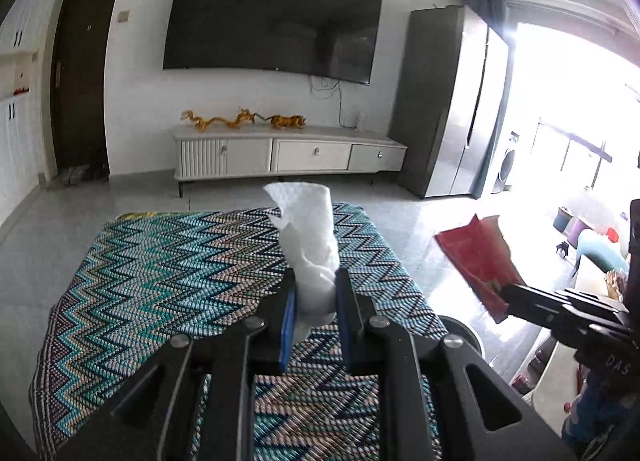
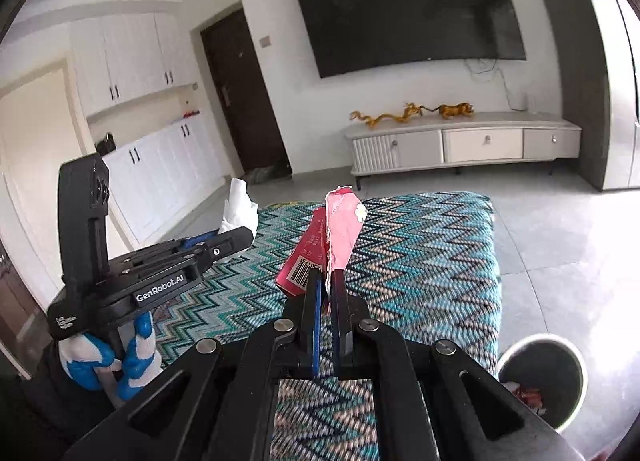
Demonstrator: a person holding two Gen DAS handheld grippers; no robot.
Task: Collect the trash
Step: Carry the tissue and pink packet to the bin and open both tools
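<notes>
We've got L gripper [image 1: 316, 297] pinching a crumpled white tissue [image 1: 308, 237] btwn its jaws; R gripper [image 2: 326, 289] clamped on a red wrapper [image 2: 332, 233].

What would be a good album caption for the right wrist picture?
Right gripper clamps a red wrapper above the zigzag cloth, trash bin waiting lower right.
</notes>
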